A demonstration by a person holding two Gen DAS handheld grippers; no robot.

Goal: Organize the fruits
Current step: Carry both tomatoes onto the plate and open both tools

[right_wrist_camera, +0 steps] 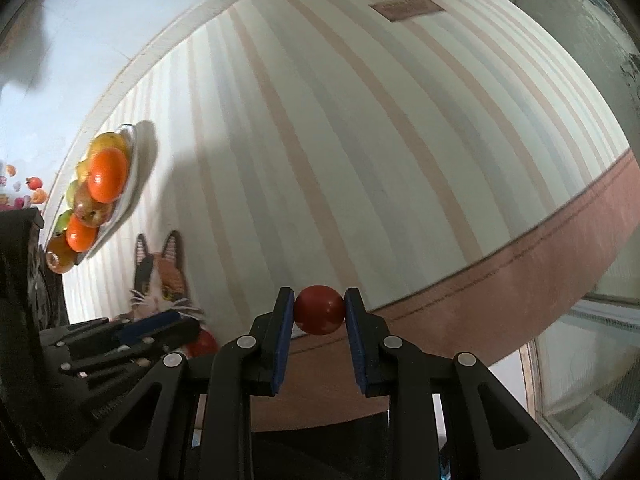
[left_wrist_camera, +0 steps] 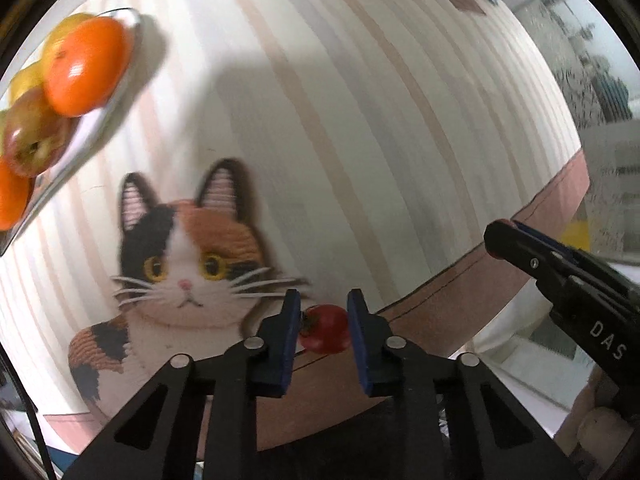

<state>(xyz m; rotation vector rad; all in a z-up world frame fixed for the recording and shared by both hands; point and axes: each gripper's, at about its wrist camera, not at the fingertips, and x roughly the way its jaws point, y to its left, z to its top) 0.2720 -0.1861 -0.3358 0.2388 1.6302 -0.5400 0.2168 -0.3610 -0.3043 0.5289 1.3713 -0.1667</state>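
Note:
My left gripper [left_wrist_camera: 324, 300] is shut on a small red fruit [left_wrist_camera: 325, 330] with a dark calyx, low over the striped cloth beside the cat picture [left_wrist_camera: 188, 256]. A round red fruit [right_wrist_camera: 319, 310] sits pinched between the blue pads of my right gripper [right_wrist_camera: 319, 293], which is shut on it above the cloth's brown border. The right gripper's tip [left_wrist_camera: 496, 240] shows at the right of the left wrist view. In the right wrist view, the left gripper [right_wrist_camera: 188, 322] appears at lower left with its red fruit [right_wrist_camera: 202, 344]. A white plate [left_wrist_camera: 100, 120] at far left holds oranges [left_wrist_camera: 84, 66], an apple [left_wrist_camera: 34, 144] and yellow fruit.
The striped cloth [right_wrist_camera: 360, 140] covers the table, and its brown border [right_wrist_camera: 520, 280] marks the near edge, with floor beyond. The plate [right_wrist_camera: 132, 168] stands near the cloth's left edge. A brown label [right_wrist_camera: 406, 7] and white paper lie at the far end.

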